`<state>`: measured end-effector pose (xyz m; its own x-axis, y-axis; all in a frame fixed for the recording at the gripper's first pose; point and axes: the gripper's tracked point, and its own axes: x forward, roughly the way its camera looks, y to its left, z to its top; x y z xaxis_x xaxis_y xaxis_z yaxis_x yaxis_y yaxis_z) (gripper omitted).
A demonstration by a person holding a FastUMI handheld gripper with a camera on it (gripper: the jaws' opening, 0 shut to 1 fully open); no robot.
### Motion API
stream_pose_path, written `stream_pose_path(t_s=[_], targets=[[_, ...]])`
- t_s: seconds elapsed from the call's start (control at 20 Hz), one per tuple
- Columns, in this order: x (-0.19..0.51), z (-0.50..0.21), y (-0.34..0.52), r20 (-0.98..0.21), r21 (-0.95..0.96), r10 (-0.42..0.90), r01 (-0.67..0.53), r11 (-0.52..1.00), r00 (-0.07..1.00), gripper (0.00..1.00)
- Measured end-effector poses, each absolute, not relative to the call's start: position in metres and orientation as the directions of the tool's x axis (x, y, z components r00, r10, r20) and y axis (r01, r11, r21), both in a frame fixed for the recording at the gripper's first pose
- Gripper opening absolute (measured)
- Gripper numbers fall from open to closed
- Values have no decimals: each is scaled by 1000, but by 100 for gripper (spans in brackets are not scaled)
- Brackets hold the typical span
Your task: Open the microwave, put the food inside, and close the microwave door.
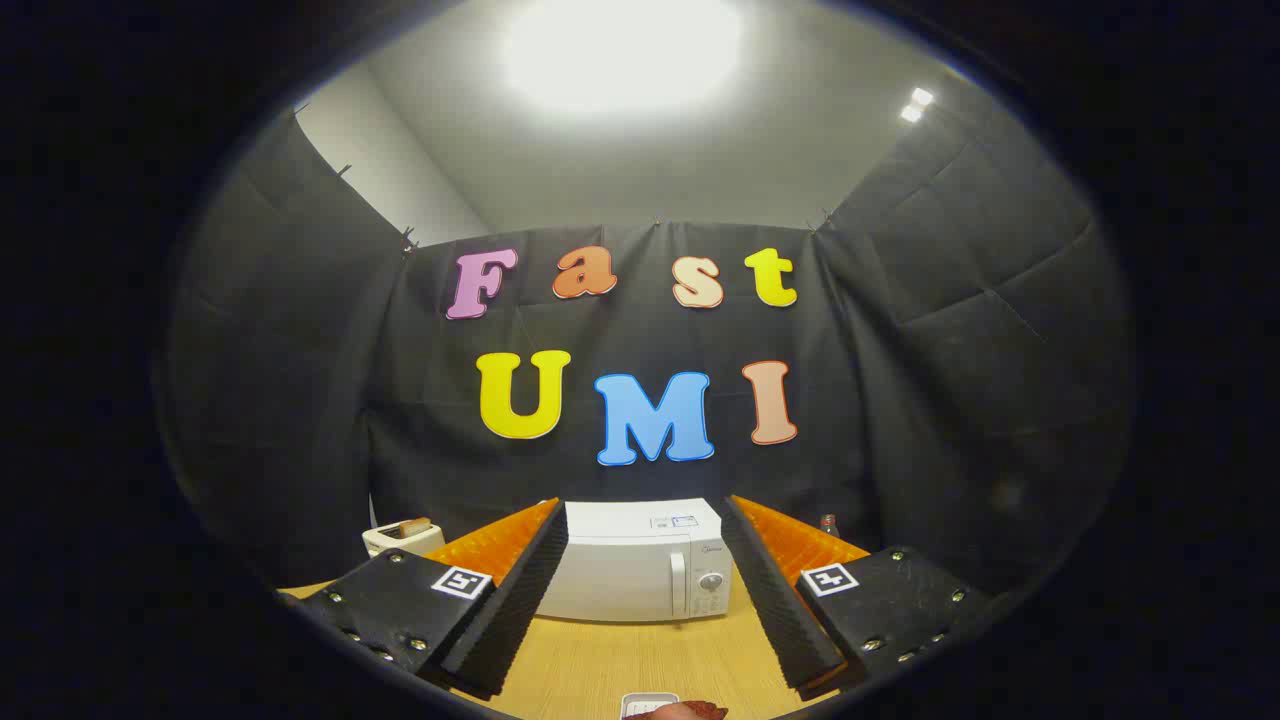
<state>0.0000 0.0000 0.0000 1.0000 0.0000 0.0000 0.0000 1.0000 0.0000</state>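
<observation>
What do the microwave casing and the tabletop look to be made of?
The boxy white microwave, door closed, beyond the open claw, looks like painted sheet metal with a smooth satin finish: flat panels with soft, even shading. Its handle and knob seem to be plastic. The light yellow-brown tabletop shows fine straight grain lines, so wood or wood-look laminate; I cannot tell which.

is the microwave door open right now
No, the white microwave beyond the open gripper has its door flush against the front, handle beside the control knob.
</observation>
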Motion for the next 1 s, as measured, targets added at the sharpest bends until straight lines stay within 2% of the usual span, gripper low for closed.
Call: stream_pose_path(t_s=[0.55,1.0], targets=[[2,-6,-16,-6,-11,-31,31,999,1000,97],[48,-37,-33,-57,-35,-21,19,999,998,97]])
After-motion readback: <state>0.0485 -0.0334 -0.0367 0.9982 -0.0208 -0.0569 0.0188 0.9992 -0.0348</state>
